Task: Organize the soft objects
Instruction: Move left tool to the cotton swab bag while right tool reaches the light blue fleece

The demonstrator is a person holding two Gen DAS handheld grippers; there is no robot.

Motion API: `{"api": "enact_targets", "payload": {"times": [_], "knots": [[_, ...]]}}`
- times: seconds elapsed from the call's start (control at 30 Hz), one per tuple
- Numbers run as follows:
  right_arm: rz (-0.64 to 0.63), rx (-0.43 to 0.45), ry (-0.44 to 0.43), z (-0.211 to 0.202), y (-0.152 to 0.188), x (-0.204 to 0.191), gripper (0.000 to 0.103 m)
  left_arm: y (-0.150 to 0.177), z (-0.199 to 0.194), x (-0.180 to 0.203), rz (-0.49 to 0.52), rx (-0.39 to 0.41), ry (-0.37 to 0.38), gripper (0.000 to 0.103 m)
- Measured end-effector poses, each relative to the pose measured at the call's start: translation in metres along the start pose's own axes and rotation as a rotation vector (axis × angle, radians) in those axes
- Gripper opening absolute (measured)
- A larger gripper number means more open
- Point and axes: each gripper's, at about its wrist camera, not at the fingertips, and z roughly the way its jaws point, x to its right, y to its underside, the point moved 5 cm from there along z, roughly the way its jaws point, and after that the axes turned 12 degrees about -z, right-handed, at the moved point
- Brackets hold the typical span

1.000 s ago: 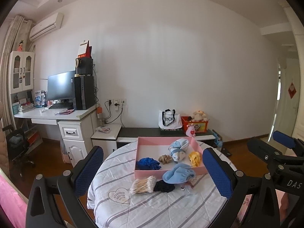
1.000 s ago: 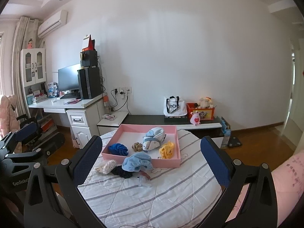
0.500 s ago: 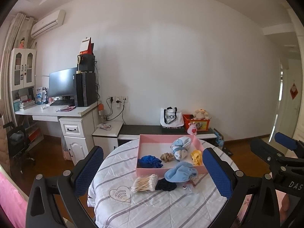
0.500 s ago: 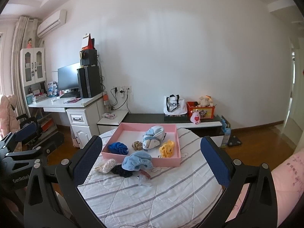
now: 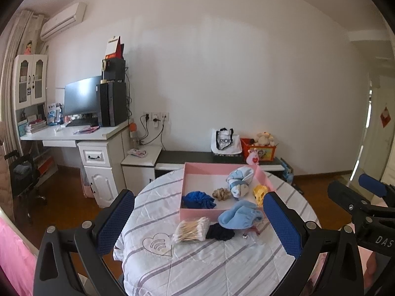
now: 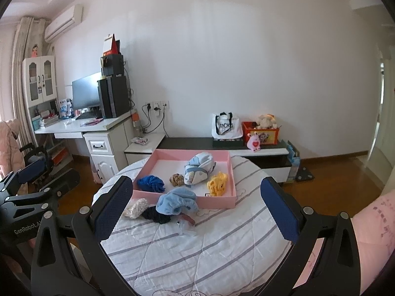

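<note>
A pink tray (image 5: 197, 212) (image 6: 217, 201) sits on the round striped table (image 5: 197, 266) (image 6: 197, 251). Inside it lie a dark blue scrunchie (image 5: 198, 199) (image 6: 151, 183), a brown scrunchie (image 5: 221, 194) (image 6: 176, 179), a rolled pale blue cloth (image 5: 240, 182) (image 6: 198, 167) and a yellow soft piece (image 5: 259, 192) (image 6: 217, 184). A light blue cloth (image 5: 238, 218) (image 6: 175, 202) droops over the tray's front wall. In front lie a cotton-swab bundle (image 5: 191, 229) (image 6: 136, 207) and a black soft piece (image 5: 219, 231) (image 6: 156, 215). My left gripper (image 5: 200, 224) and right gripper (image 6: 196, 211) hang open over the near table, holding nothing.
A small clear wrapper (image 6: 186, 222) lies on the table by the black piece. Behind stand a white desk (image 5: 93, 135) with a monitor, a low bench (image 6: 222, 148) carrying a tote bag and a toy box. Wooden floor surrounds the table.
Both views have drifted slightly; the tray and table sit a little lower and closer in the left wrist view. Nothing was grasped or moved.
</note>
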Motion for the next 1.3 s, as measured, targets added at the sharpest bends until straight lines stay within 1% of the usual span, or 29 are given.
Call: {"api": "enact_targets", "payload": {"times": [0.23,0.43,0.7,0.97,1.13,1.3], "knots": [[-0.005,-0.056,-0.016,0.020,0.009,-0.007,0.103,0.006,0.025,-0.008,-0.002,-0.085,-0.017,0.103],[-0.014,-0.146,-0.037,0.052,0.026,-0.015,0.103,0.012,0.057,-0.015,-0.007,-0.178,-0.045,0.103],[0.004,-0.260,-0.074,0.098,0.052,-0.021,0.103,0.027,0.119,-0.024,-0.015,-0.332,-0.078,0.103],[0.032,-0.379,-0.126,0.158,0.074,-0.028,0.103,0.042,0.184,-0.039,-0.042,-0.444,-0.118,0.103],[0.041,-0.433,-0.136,0.189,0.085,-0.032,0.103,0.051,0.215,-0.048,-0.064,-0.482,-0.111,0.103],[0.054,-0.460,-0.143,0.207,0.089,-0.035,0.103,0.054,0.236,-0.056,-0.082,-0.491,-0.089,0.097]]}}
